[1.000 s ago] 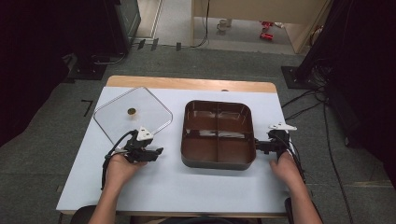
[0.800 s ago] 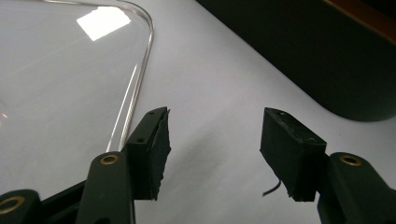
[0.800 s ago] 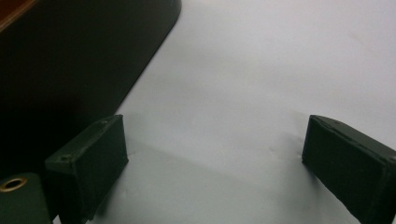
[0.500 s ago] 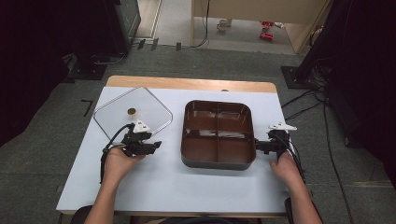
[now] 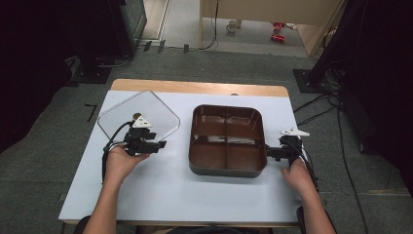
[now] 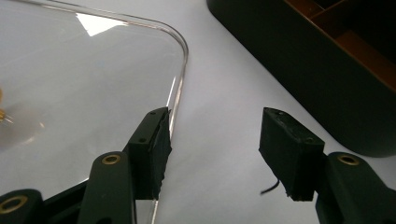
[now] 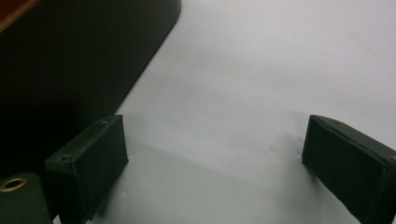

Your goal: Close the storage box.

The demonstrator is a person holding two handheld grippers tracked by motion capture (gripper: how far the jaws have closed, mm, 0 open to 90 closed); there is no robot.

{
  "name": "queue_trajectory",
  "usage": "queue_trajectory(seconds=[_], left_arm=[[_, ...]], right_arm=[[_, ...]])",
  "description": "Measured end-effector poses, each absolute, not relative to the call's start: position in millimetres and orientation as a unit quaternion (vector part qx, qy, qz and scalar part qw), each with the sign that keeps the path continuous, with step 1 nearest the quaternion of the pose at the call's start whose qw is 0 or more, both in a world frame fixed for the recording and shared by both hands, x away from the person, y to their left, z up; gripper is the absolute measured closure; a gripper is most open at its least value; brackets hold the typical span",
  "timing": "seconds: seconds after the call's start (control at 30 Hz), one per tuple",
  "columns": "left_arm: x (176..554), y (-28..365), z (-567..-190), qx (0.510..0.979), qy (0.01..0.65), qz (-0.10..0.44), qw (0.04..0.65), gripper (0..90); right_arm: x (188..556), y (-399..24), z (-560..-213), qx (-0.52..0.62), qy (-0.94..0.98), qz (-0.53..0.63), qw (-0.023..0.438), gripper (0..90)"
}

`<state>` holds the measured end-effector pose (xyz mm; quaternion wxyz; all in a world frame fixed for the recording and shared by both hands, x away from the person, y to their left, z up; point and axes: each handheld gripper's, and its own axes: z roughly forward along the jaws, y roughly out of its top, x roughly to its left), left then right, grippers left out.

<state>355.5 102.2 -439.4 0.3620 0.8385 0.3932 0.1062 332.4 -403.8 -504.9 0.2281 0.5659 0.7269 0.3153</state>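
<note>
My left gripper (image 6: 212,154), jaws apart, sits at the clear lid's (image 6: 70,84) edge; closing carelessly, I might push the lid off the table (image 5: 160,190).

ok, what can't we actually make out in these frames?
- Small gold knob on the clear lid: cut off by the left edge and blurred in the left gripper view, tiny in the high view.
- Brown tray: a dark wall in the right gripper view, its compartments out of frame.
- Red items on the floor: too small to identify, high view.
</note>
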Motion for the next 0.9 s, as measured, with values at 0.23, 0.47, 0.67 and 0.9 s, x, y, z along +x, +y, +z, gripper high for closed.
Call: queue_trajectory(seconds=[0.23, 0.47, 0.67, 0.9], left_arm=[[364.4, 104.1, -433.6, 0.844, 0.387, 0.103, 0.358, 45.7], [375.9, 110.1, -426.9, 0.841, 0.392, 0.104, 0.358, 47.0], [389.2, 116.8, -427.6, 0.834, 0.399, 0.106, 0.366, 47.6], [401.8, 127.6, -424.1, 0.825, 0.413, 0.117, 0.368, 47.2]], right_arm=[[332.4, -403.8, -504.8, 0.566, 0.727, 0.315, 0.228, 6.0], [332.4, -403.8, -504.9, 0.566, 0.727, 0.315, 0.228, 6.0], [332.4, -403.7, -504.8, 0.566, 0.727, 0.315, 0.228, 6.0], [332.3, -403.6, -504.7, 0.565, 0.727, 0.314, 0.229, 6.0]])
